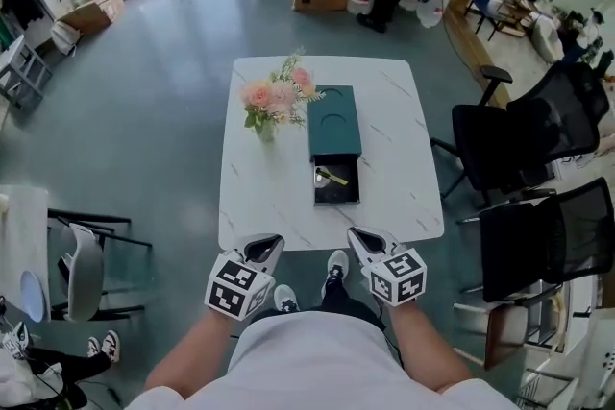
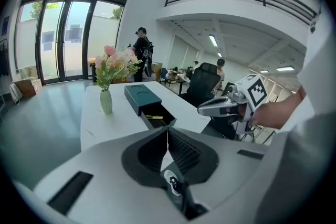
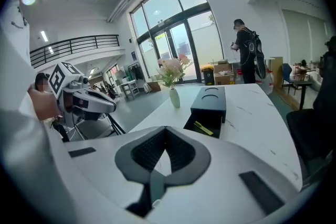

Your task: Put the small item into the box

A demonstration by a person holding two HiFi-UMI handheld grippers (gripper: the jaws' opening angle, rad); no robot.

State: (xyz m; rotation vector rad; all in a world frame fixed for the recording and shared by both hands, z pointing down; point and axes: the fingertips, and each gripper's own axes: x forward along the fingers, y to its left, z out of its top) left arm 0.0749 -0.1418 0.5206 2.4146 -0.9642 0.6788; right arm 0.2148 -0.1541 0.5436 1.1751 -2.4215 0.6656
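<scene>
The small item (image 1: 333, 176), a slim yellow piece, lies inside the pulled-out drawer (image 1: 338, 196) of the dark green box (image 1: 334, 122), which sits near the middle of the white marble table (image 1: 259, 197); the drawer opens toward us, and the item rests in its far half, close to the box body. Its long axis runs aslant across the drawer floor, from far left to near right in the head view; it lies flat; one end looks paler, but we cannot tell which end counts as its head.

We judge the placing itself as done, since the item is already in the box and nothing is carried. The left gripper (image 1: 267, 247) has its jaws pressed together with nothing between them, as the left gripper view shows; the right gripper (image 1: 365, 240) is likewise closed and empty. Both hang at the near edge of the table, close to our body and well apart from the box, their tips aimed forward and downward.

If anything remains, it would be sliding the drawer home; that would call for reaching one closed gripper to the drawer's front wall and pushing straight along the box's length, with the other steadying the box so it does not slide toward the vase of pink flowers (image 1: 274, 101) just beside its far left corner.
</scene>
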